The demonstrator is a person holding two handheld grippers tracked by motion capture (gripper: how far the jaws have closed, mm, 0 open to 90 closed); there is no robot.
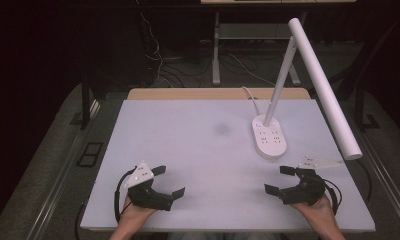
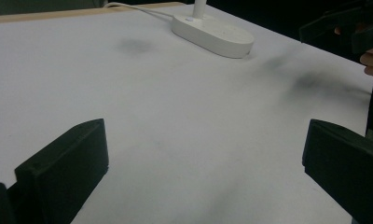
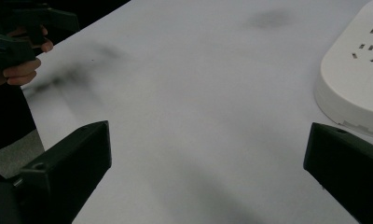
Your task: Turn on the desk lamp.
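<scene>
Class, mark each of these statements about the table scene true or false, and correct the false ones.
1. Both tongs are open. True: the left tongs and the right tongs each have their jaws spread with nothing between them.
2. The desk lamp stands nearer the left tongs. False: its base sits on the right side of the table, nearer the right tongs.
3. The lamp base has socket holes on top. True.
4. The lamp lies tipped over on its side. False: its base is flat on the table and its arm rises upward.
</scene>
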